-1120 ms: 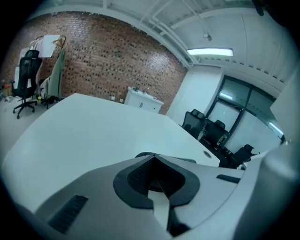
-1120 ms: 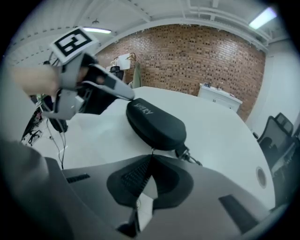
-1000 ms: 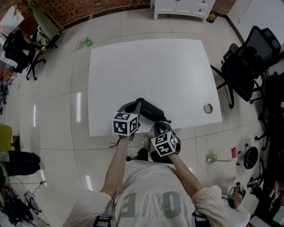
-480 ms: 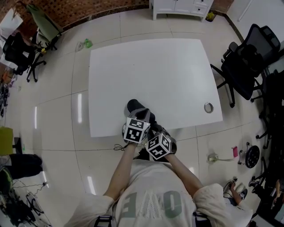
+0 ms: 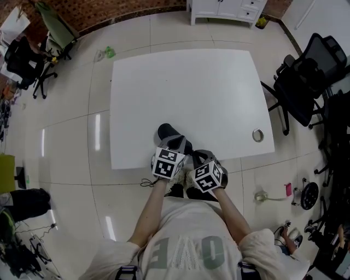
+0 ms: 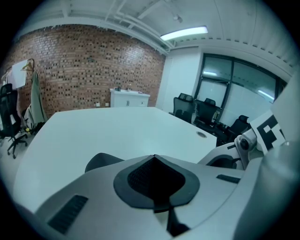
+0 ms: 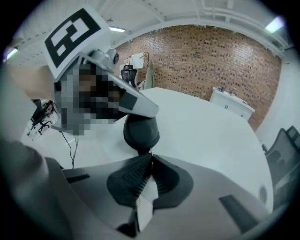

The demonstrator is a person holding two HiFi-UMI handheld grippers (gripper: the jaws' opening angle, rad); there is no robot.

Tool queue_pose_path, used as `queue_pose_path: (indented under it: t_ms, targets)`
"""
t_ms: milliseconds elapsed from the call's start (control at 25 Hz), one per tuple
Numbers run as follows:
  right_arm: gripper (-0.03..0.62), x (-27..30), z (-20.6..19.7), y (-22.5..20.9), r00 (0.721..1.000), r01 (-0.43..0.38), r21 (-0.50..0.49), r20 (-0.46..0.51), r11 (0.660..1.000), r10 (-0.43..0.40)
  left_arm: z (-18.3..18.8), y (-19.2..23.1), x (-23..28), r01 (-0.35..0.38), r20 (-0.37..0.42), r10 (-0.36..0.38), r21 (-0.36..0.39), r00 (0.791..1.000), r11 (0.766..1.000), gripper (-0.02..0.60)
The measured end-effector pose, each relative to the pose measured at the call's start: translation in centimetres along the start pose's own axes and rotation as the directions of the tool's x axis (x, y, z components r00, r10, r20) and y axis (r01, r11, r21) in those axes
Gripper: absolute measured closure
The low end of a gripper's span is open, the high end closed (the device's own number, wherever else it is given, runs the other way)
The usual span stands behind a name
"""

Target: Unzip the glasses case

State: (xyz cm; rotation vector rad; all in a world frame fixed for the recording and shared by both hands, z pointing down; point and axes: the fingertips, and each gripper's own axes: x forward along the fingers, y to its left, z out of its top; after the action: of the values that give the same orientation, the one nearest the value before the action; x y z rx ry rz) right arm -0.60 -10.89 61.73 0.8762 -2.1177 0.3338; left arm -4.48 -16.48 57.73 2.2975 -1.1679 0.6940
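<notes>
The dark glasses case lies close to the white table's front edge. My left gripper reaches over it from the near side. In the left gripper view the left gripper is shut, and the case shows just beyond and left of the tips. The right gripper view shows the left gripper resting on top of the case. My right gripper is shut at the case's near end, pinching a thin zipper pull. In the head view the right gripper sits right of the left one.
The table holds only the case and has a round cable hole near its right front corner. Black office chairs stand to the right, more chairs at the far left. A white cabinet is beyond the table.
My left gripper slid right along the front edge onto the case, which now lies turned and mostly covered. The right gripper drew in toward the left one, then moved back right.
</notes>
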Motion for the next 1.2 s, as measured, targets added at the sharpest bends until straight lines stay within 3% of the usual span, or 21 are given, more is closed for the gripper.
queue_pose_path:
  t_ms: [520,640,760,880,1000,1040,1120,1200]
  targets:
    - [0.594,1.8,1.8,-3.4,1.000,0.003,-0.144,0.009,0.990,-0.002,0.7,-0.3,0.5,0.039,0.017,-0.037,-0.082,0.999,0.996,0.591]
    - [0.594,2.2,2.4,-4.7,0.999,0.042,-0.159,0.041,0.986,-0.036,1.2,-0.1,0.7,0.079,0.060,-0.071,-0.152,0.996,0.985,0.591]
    - [0.594,1.8,4.0,-6.6,0.993,0.041,-0.089,0.116,0.995,-0.030,2.6,0.5,0.1,0.094,0.157,-0.062,-0.206,0.986,0.974,0.591]
    - [0.594,-0.7,5.8,-8.1,0.978,-0.009,0.006,0.211,1.000,0.008,5.6,1.7,-2.5,0.071,0.314,0.005,-0.230,0.949,0.971,0.591]
    - [0.592,-4.1,7.7,-10.7,0.929,-0.051,0.206,0.369,0.977,-0.030,8.4,3.7,-6.7,0.081,0.473,0.059,-0.269,0.879,0.960,0.591]
    - [0.592,-4.9,8.0,-11.8,0.908,-0.089,0.287,0.418,0.954,-0.041,8.9,4.5,-7.9,0.083,0.511,0.081,-0.291,0.856,0.953,0.591]
    - [0.492,-6.4,8.6,-13.8,0.860,-0.175,0.424,0.505,0.888,-0.072,9.5,6.1,-9.4,0.059,0.559,0.143,-0.327,0.817,0.943,0.591]
    - [0.485,-8.1,9.2,-14.9,0.811,-0.243,0.504,0.574,0.829,-0.111,9.7,7.0,-10.4,0.032,0.590,0.186,-0.338,0.786,0.940,0.591]
